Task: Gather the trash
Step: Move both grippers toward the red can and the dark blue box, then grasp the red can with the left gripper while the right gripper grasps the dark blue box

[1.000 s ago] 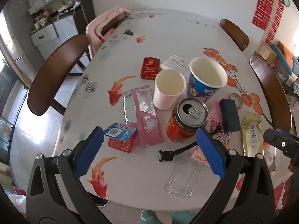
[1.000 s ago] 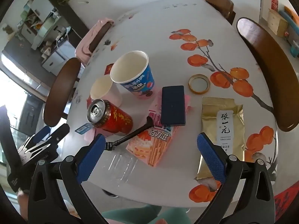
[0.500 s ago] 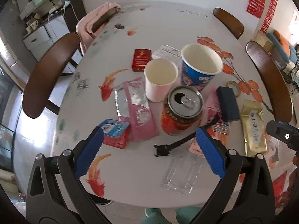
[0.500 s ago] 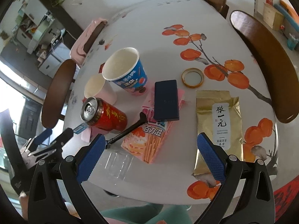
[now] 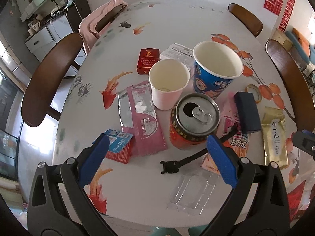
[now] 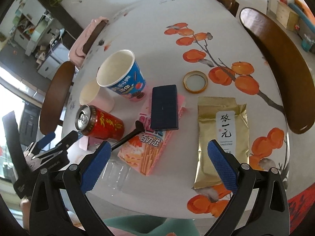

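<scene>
While both claws gape empty, only the left claw (image 5: 157,157) view shows the red packet (image 5: 147,61), the right claw (image 6: 157,157) view none.

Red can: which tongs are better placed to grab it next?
Left, probably. The red can stands upright just ahead of the open left tongs; the open right tongs face the gold packet instead.

Red, gold-lettered can (image 5: 194,125) with silver top; blue printed cup (image 5: 215,72); pale pink cup (image 5: 167,86). Gold pouch (image 6: 221,135) with white label; pink snack box (image 6: 149,145); dark navy case (image 6: 164,107). White table (image 5: 177,21) painted with orange fish and persimmon branches.
</scene>
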### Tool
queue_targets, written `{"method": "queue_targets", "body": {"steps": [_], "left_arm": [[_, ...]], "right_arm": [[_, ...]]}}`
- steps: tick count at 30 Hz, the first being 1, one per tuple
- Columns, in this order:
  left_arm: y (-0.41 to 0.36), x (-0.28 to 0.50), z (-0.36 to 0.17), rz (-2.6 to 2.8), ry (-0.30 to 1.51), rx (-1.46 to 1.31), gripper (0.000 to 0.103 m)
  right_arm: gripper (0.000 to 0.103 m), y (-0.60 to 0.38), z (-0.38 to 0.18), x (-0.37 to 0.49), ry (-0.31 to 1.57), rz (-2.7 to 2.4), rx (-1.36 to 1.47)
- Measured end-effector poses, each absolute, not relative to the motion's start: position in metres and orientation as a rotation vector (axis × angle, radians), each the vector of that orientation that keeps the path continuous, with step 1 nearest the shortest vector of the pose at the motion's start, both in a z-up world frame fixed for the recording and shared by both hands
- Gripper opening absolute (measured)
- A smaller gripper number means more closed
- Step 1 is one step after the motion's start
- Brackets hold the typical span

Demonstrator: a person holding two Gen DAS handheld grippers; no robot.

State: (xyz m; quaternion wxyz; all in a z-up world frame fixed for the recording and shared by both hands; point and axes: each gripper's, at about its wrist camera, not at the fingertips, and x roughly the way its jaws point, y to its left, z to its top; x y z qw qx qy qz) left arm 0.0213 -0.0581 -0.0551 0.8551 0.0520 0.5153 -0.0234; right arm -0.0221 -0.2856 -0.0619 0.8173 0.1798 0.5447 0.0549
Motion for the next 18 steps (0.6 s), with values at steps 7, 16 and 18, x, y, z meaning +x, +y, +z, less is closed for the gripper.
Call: {"method": "queue_targets", "body": {"steps": [7,16,18], "left_arm": [[-0.058,0.028,-0.06,-0.051,1.103,0.067,0.096],[-0.066,0.033,-0.053,-0.102,1.076,0.02,0.096],[-0.071,0.035,-0.054,-0.109,1.078,0.031,0.096]], "right_arm": [[0.097,-0.292,-0.066,-0.013,1.168,0.124,0.384],[0.097,-0.3,-0.071,-0.006,1.173,0.13,0.401],[0.097,-0.301,-0.073,-0.004,1.177,0.133,0.404]]}}
